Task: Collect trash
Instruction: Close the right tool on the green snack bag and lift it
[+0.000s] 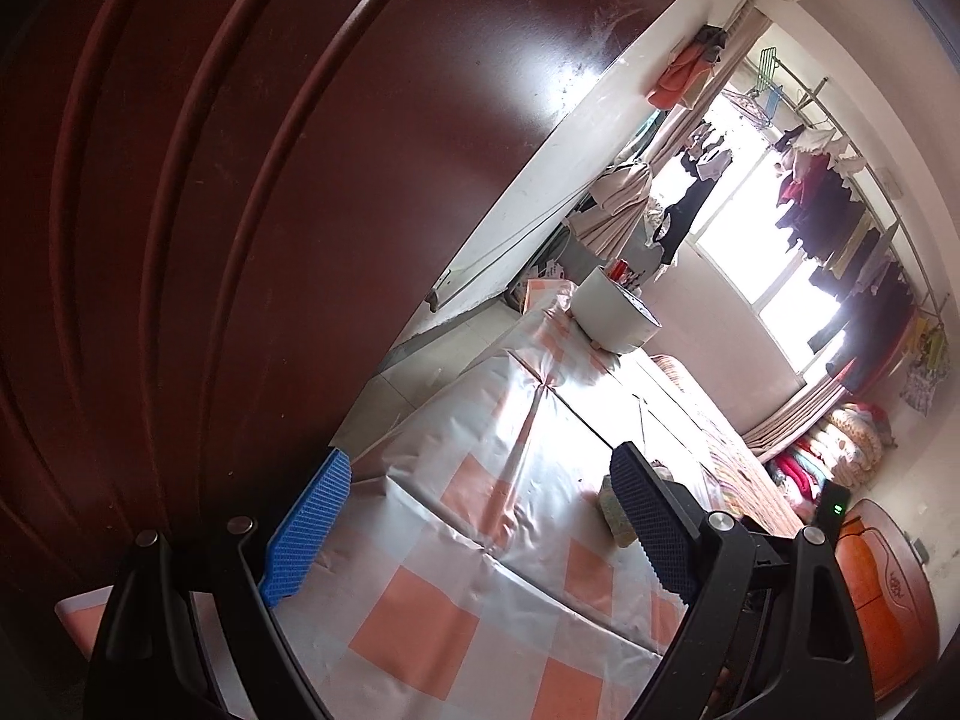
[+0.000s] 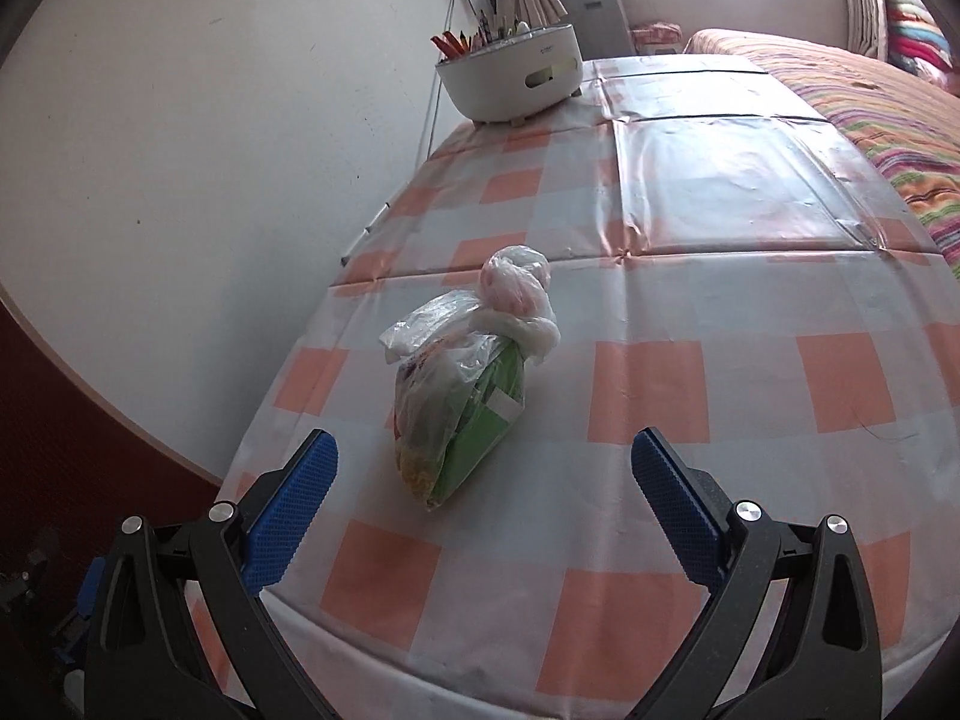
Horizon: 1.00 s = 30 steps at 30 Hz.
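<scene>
Trash bag (image 2: 465, 396) between spread right tool (image 2: 483, 468) fingers.

Tablecloth (image 2: 708, 312): glossy plastic sheet, checked print, creased along fold lines, strong sheen
Trash bag (image 2: 462, 384): thin clear plastic film, crinkled, knotted top cloudy white; green glossy packet inside
Right gripper (image 2: 485, 468): matt black plastic arms, bright metal rivets; pads (image 2: 294, 504) blue rubbery, fine dotted texture
Left gripper (image 1: 480, 504): same build
Bowl-shaped holder (image 2: 510, 72): smooth white plastic, slight shine
Door (image 1: 210, 180): dark red wood, polished, grooved
Wall (image 2: 210, 150): matt white, scuffed
Bedspread (image 2: 888, 114): striped woven cloth
</scene>
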Each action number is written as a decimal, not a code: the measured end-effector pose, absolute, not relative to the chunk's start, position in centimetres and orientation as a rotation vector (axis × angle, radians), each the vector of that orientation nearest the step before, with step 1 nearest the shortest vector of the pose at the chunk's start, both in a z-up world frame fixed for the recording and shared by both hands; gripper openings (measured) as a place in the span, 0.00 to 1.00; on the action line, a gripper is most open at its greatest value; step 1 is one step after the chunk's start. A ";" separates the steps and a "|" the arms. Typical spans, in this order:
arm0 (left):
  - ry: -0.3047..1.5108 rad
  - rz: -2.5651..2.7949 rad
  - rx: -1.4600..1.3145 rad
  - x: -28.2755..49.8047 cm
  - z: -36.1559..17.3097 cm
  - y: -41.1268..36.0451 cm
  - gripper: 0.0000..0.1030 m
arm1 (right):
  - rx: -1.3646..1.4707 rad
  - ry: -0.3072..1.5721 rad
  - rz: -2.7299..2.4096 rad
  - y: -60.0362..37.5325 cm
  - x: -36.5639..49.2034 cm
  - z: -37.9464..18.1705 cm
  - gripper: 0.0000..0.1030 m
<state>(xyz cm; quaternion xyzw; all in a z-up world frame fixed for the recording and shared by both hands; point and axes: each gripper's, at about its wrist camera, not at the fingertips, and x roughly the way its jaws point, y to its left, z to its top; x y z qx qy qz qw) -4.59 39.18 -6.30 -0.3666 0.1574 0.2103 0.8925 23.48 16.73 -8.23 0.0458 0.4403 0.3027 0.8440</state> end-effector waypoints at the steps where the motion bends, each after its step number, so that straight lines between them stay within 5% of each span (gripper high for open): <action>1: 0.327 0.431 -0.762 -4.5 -6.3 39.2 0.83 | 0.085 0.939 0.636 17.4 23.8 -8.4 0.94; 11: 0.318 0.420 -0.753 -4.4 -6.2 38.8 0.83 | 0.019 1.002 0.584 21.2 26.2 -10.2 0.93; 14: 0.325 0.415 -0.747 -4.2 -6.2 38.7 0.83 | 0.010 1.000 0.580 21.0 26.6 -10.1 0.59; 17: 0.330 0.409 -0.737 -4.0 -6.1 38.4 0.83 | -0.018 0.975 0.612 20.8 26.4 -9.4 0.50; 30: 0.339 0.393 -0.712 -3.3 -5.9 37.6 0.83 | 0.087 0.779 0.756 6.3 13.4 -1.5 0.49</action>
